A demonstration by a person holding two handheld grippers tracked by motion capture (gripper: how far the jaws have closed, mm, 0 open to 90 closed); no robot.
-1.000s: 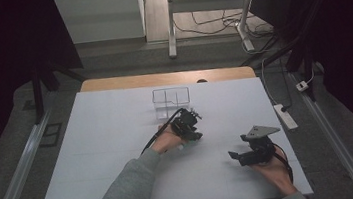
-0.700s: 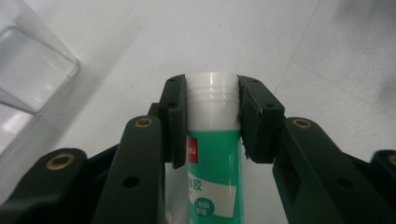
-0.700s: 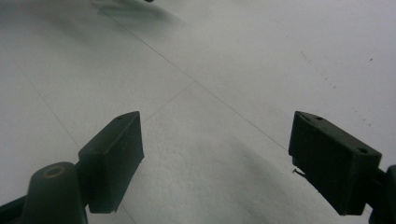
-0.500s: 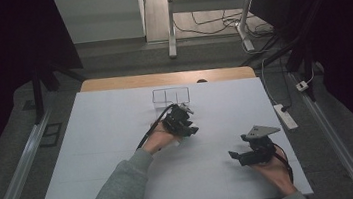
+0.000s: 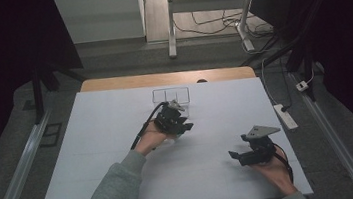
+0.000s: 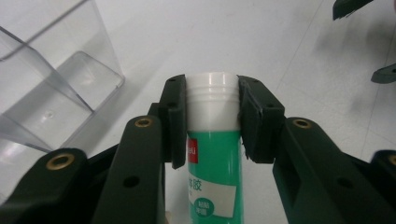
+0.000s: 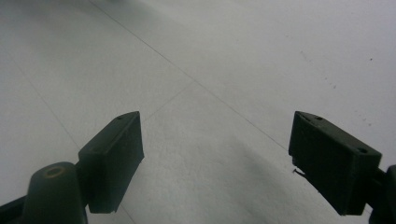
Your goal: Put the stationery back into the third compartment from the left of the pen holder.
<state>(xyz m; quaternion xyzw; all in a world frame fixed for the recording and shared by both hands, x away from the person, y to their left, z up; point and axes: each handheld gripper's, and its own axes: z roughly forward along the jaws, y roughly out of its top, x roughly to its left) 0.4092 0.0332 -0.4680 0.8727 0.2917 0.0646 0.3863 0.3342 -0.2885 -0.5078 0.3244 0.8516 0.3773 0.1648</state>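
Green glue stick (image 6: pixel 214 154) with white cap, clamped at the cap end by the left gripper (image 6: pixel 212 119) just beside the clear plastic compartment box (image 6: pixel 51 79), apparently mid-carry; next: lower it into a compartment; right gripper (image 7: pixel 215 158) spread wide, empty, well apart.

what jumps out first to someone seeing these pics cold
The green glue stick with a white cap, clamped in the left claw, draws the eye first. Beside it, toward the table's far edge, stands a clear plastic box with compartments. Nearer the person, the right claw hangs open over the bare white table.
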